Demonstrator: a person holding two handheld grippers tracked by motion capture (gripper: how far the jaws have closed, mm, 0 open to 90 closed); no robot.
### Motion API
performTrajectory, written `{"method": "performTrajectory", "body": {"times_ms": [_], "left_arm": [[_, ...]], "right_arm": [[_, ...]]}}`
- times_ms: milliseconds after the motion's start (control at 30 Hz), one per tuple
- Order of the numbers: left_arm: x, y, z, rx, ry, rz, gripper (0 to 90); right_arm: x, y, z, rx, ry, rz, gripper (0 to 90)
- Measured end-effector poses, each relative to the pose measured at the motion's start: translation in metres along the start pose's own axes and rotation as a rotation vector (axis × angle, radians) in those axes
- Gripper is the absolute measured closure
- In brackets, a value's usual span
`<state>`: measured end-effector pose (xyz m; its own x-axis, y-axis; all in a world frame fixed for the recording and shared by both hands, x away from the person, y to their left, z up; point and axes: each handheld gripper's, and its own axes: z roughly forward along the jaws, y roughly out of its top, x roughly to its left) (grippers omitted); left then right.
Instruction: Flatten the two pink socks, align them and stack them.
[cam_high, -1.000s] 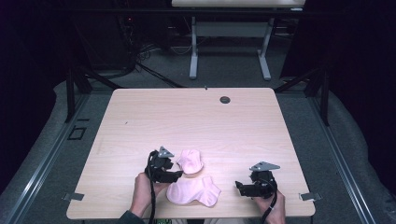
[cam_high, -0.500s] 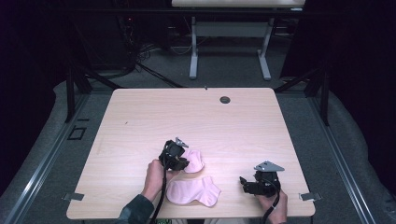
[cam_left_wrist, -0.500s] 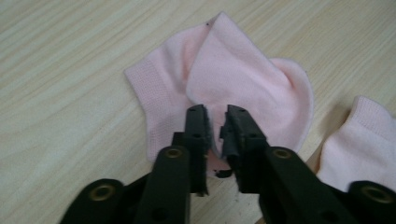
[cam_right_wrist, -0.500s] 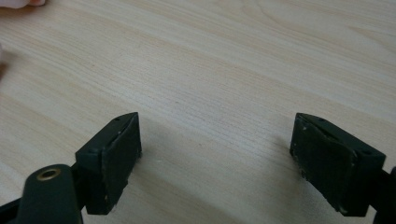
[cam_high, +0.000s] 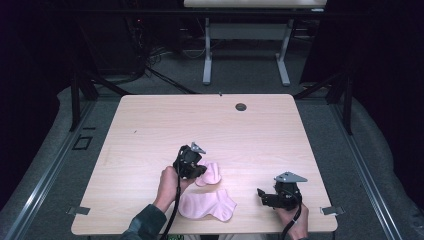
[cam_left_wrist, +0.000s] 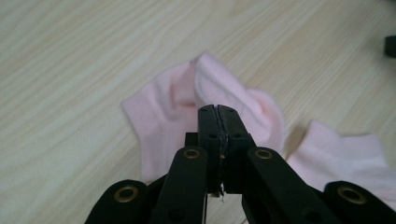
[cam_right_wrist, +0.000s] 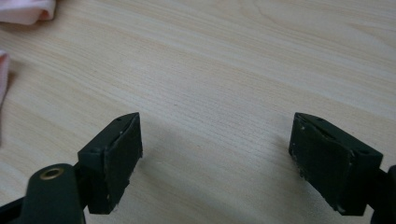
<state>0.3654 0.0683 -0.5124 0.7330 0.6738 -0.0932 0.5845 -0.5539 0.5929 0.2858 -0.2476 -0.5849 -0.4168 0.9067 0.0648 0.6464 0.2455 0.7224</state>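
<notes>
i can read no text, label, brand, number or sign anywhere here, neither on the pale wooden table (cam_high: 150, 130) nor on the soft pink cotton socks (cam_high: 207, 205) lying on it.

Two socks lie on the bench (cam_high: 150, 130) near its front edge: one sock (cam_high: 212, 171) just behind the other sock (cam_high: 206, 205), with the right gripper (cam_high: 260, 192) to their right.

Two pink socks (cam_high: 207, 204) lie on one wooden table (cam_high: 150, 130), with two black tongs (cam_high: 192, 162) over it
</notes>
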Motion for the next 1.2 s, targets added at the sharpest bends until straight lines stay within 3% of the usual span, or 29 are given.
{"method": "performTrajectory", "body": {"times_ms": [100,300,367,500,567,700,833,1033,1100,1200], "left_arm": [[-0.007,0.017,-0.009,-0.022,-0.007,0.021,89.1],[-0.024,0.050,-0.022,-0.074,-0.040,0.057,89.1],[-0.030,0.057,-0.025,-0.095,-0.057,0.073,89.1],[-0.039,0.063,-0.030,-0.116,-0.078,0.086,89.0],[-0.041,0.063,-0.033,-0.124,-0.084,0.088,89.0],[-0.035,0.059,-0.037,-0.134,-0.095,0.073,89.0],[-0.025,0.055,-0.037,-0.148,-0.109,0.037,89.0],[-0.023,0.054,-0.039,-0.175,-0.126,0.020,89.0],[-0.021,0.054,-0.038,-0.184,-0.129,0.009,89.0],[-0.016,0.052,-0.035,-0.179,-0.127,-0.006,88.9]], "right_arm": [[0.004,0.003,-0.001,-0.010,0.041,0.024,21.0],[0.035,0.031,-0.009,-0.063,0.160,-0.010,28.7],[0.046,0.040,-0.007,-0.078,0.174,-0.032,30.4],[0.057,0.054,0.004,-0.081,0.159,-0.076,36.0],[0.056,0.059,0.013,-0.075,0.157,-0.062,43.6],[0.052,0.064,0.022,-0.082,0.164,-0.034,69.5],[0.052,0.072,0.023,-0.095,0.155,-0.070,85.8],[0.046,0.084,0.011,-0.116,0.133,-0.082,88.3],[0.045,0.088,0.005,-0.130,0.104,-0.087,88.5],[0.048,0.097,-0.005,-0.118,0.030,-0.156,88.5]]}}
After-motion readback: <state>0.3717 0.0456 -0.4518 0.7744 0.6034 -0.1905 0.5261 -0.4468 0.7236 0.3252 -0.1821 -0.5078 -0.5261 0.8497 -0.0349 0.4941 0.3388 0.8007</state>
